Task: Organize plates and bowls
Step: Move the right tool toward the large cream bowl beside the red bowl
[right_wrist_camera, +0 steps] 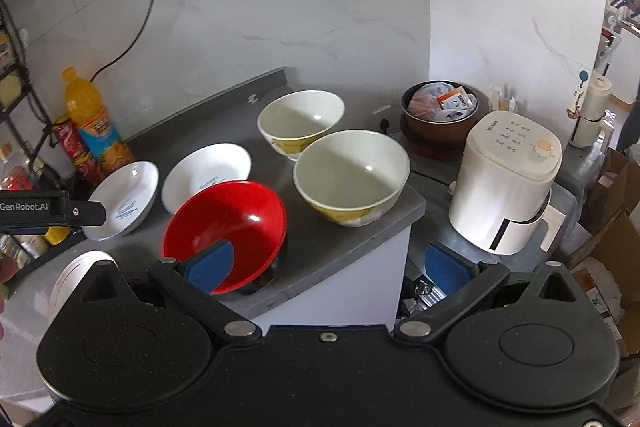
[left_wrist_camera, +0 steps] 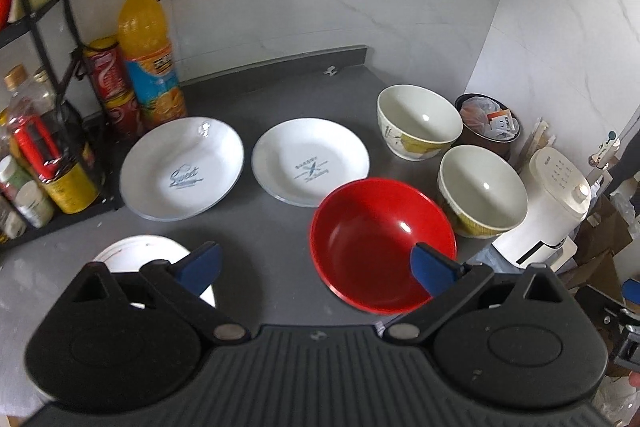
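A red bowl with a black outside sits on the grey counter near its front right corner. Behind it stand two cream bowls, also seen from the right wrist. Two white printed plates lie side by side to the left, and a third white plate lies nearer. My left gripper hovers open, its right finger over the red bowl's near rim. My right gripper is open, its left finger in front of the red bowl.
An orange juice bottle, red cans and a black rack of bottles crowd the left. A brown pot of packets and a white appliance sit right. The counter edge drops off beside cardboard boxes.
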Demonstrator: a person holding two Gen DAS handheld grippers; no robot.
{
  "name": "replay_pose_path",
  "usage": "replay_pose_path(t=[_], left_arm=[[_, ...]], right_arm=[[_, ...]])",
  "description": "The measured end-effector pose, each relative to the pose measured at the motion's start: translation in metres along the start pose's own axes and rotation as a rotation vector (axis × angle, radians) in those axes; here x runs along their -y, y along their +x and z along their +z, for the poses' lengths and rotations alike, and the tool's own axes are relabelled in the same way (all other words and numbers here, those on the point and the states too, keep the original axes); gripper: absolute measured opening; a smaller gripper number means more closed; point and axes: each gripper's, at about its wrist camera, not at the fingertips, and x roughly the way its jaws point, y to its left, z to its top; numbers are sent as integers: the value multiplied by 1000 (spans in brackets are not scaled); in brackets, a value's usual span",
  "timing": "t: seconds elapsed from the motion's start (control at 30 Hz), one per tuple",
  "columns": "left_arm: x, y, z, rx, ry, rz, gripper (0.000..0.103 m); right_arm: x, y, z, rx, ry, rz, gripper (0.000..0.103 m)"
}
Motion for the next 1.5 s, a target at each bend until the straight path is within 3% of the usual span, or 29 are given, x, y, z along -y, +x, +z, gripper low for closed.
replay_pose_path(t=[0.4,0.63,0.93,1.13,1.27,1.5], left_arm=[[11,52,42,-44,-8,-31,100],[31,82,64,-49,57,-49,99],[64,128,89,-88,95,-91,90],[88,164,97,-137,118,-114,78],[103,183,99,-165,127,-139,71],[126,221,102,-236,109,-175,56]], right_arm=[[17,44,17,-18,92,-6,97],[31,71,28,-34,147,-15,86],[55,101,38,-49,247,-29,75],[72,130,41,-83,368,-3,70],[77,146,43,-104,371,-22,68],[91,178,35,-157,451,-25,49]])
